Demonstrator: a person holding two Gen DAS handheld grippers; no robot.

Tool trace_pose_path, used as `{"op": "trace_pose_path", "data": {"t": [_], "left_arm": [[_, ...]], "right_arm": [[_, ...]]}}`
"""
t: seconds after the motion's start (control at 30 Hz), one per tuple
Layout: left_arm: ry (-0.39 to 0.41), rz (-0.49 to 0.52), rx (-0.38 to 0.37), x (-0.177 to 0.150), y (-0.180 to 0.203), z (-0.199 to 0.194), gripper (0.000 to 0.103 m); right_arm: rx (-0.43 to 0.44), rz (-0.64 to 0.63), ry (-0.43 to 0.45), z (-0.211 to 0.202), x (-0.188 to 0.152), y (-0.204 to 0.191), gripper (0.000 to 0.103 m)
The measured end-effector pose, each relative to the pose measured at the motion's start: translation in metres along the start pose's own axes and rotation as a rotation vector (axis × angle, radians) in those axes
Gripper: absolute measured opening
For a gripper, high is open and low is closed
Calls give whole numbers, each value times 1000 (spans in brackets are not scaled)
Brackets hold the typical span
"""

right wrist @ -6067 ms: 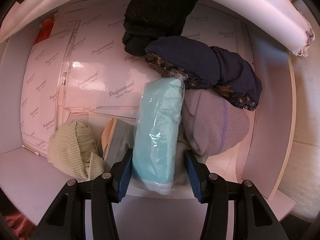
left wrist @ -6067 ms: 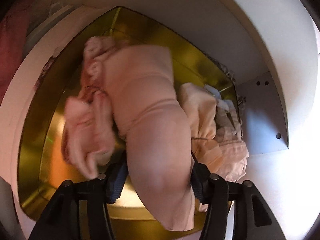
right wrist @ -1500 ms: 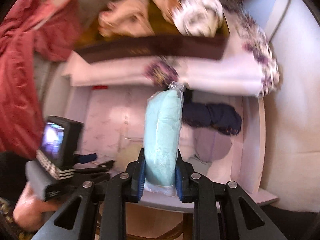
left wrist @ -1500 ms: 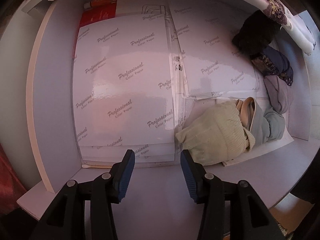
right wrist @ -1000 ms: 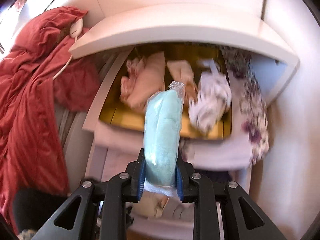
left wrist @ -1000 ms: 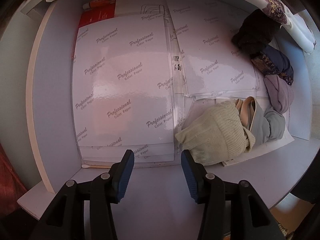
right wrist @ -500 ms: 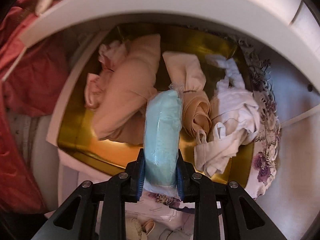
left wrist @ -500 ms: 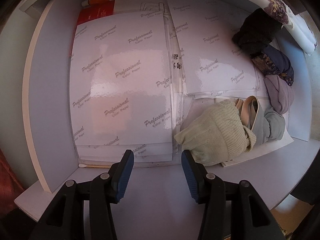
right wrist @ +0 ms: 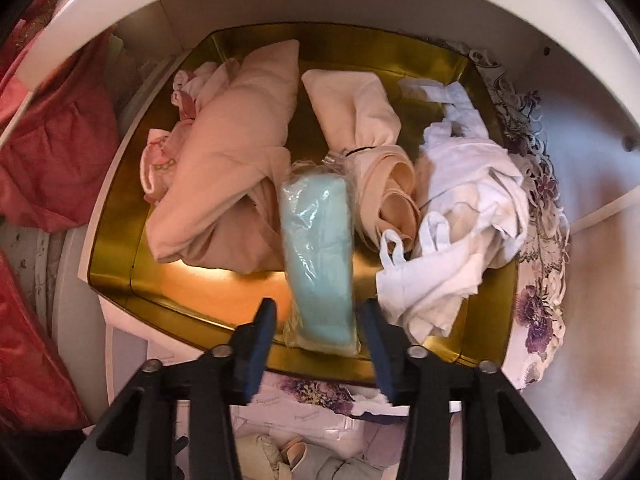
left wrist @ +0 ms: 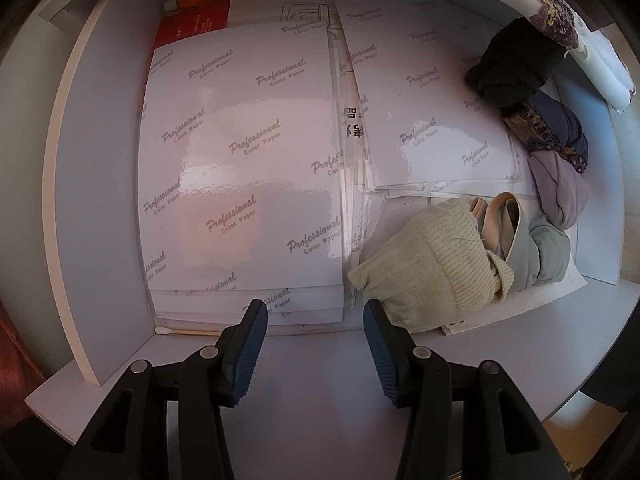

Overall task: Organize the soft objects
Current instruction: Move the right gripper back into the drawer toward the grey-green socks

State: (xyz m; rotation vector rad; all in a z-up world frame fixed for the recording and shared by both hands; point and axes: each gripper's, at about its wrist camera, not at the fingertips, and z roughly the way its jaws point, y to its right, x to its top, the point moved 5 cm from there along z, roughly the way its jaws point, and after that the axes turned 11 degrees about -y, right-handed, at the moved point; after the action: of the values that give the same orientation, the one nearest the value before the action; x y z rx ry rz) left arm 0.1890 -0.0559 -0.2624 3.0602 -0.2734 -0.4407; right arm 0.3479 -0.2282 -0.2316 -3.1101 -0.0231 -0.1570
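A light blue soft pack in clear plastic [right wrist: 320,256] lies in the gold tin [right wrist: 120,248], between a pink garment [right wrist: 236,160] and a beige one [right wrist: 372,160]. My right gripper [right wrist: 318,332] hovers over its near end; its jaws are opening and the pads stand clear of the pack on both sides. White clothing [right wrist: 456,216] fills the tin's right side. My left gripper [left wrist: 314,344] is open with nothing in it, above a white shelf [left wrist: 320,400]. To its right lie a cream knit piece [left wrist: 432,268], grey-blue cloth [left wrist: 540,252], a lilac piece [left wrist: 560,192], a navy one [left wrist: 556,128] and a black one [left wrist: 516,68].
Glossy sheets printed "Professional Color Paper" [left wrist: 240,160] cover most of the lower shelf, with a red packet [left wrist: 188,28] behind them. Red fabric [right wrist: 48,160] hangs left of the tin. A floral cloth [right wrist: 536,280] lines the tin's right edge. White shelf walls [right wrist: 580,80] curve around the tin.
The right gripper came down over the gold tin, then spread its jaws and let go of the light blue pack, which now tilts loose in the tin. The left gripper stayed still.
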Motion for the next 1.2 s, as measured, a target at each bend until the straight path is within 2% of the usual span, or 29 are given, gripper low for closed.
{"op": "trace_pose_path", "data": {"t": [0.1,0.17,0.4,0.6,0.77,0.93,1.0,1.07,1.13,1.2], "left_arm": [[1,-3,2,-1,-1,0,53],[2,-2,3,-1,-2,-1,53],[7,2,9,-2,-2,-4,53],[8,0,7,-2,-2,-4,53],[9,-1,7,-2,-2,-5,54],[13,4,14,-1,-3,-6,54],[14,2,14,-1,-2,-6,54],[14,-3,8,-1,-3,-7,54],[14,-2,9,-2,-4,-6,55],[17,-2,12,-2,-4,-7,55]], "right_arm": [[2,9,23,-11,-7,2,51],[2,12,47,-20,-10,5,57],[16,25,131,-53,-30,8,59],[36,49,171,-67,-54,16,59],[51,73,180,-68,-81,30,64],[92,139,124,-45,-120,44,66],[106,178,66,-22,-140,49,67],[94,210,14,-3,-154,53,68],[74,266,-78,25,-169,59,68],[58,291,-123,41,-175,63,68]]}}
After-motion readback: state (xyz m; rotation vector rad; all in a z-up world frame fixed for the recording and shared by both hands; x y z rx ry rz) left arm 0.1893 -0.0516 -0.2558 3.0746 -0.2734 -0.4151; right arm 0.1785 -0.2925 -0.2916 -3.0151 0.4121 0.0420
